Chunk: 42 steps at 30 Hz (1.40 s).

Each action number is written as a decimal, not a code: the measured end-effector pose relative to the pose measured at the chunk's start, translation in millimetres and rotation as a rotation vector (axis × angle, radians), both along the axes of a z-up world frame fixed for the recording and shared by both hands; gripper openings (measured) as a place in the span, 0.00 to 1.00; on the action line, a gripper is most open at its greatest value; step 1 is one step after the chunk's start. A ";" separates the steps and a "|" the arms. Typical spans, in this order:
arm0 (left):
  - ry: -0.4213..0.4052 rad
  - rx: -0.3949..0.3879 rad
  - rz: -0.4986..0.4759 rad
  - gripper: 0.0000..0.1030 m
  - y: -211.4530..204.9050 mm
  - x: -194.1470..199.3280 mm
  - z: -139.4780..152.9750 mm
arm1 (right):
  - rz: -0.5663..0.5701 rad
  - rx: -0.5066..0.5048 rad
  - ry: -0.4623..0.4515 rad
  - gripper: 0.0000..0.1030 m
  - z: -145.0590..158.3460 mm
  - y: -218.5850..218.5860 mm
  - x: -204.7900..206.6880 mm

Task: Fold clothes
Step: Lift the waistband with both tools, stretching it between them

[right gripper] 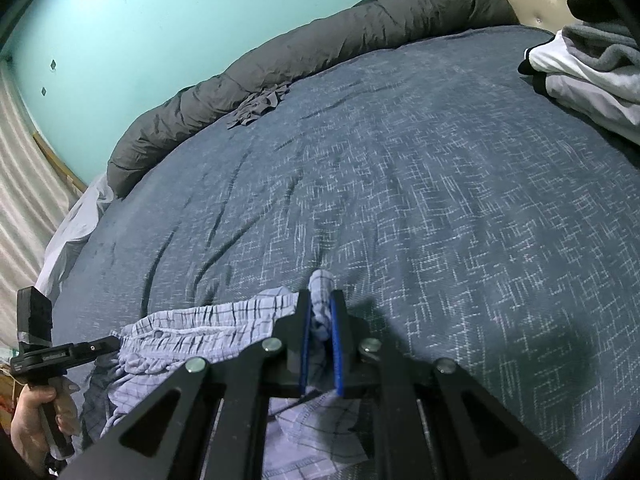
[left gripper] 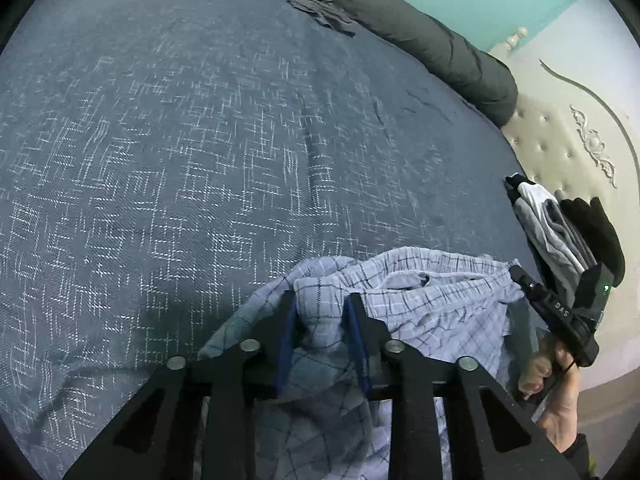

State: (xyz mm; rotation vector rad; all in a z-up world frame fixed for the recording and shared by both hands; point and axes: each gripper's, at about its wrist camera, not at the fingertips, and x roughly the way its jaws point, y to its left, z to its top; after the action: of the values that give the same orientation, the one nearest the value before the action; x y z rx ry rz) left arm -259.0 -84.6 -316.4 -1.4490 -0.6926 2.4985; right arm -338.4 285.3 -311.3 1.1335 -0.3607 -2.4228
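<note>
Holding, lower centre of the left wrist view: our left gripper (left gripper: 320, 312) clamps the pale-blue checked cotton shorts (left gripper: 432, 300) above the dark-blue patterned bedspread (left gripper: 180, 140). Right wrist view, lower centre: our right gripper (right gripper: 320, 320) pinches the waistband. We judge spreading in hand; next, lay flat.

Matt black plastic with blue pads on the left tool (left gripper: 320, 308) is pinching soft, thin checked cloth shorts (left gripper: 432, 300), lying ahead on the bed's (left gripper: 200, 140) coarse woven cover, beyond it a crinkled matt duvet (left gripper: 420, 36).
</note>
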 end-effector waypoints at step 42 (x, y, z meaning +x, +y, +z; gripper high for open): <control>0.571 -0.337 0.065 0.07 35.3 144.2 308.8 | 0.207 0.016 0.457 0.08 259.5 -9.7 87.8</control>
State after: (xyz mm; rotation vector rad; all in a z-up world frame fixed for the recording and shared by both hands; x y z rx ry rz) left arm -114.8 -49.3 -7.6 -0.7082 -0.2219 2.9727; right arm -250.5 275.6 -51.8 0.5596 -0.0728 -2.4069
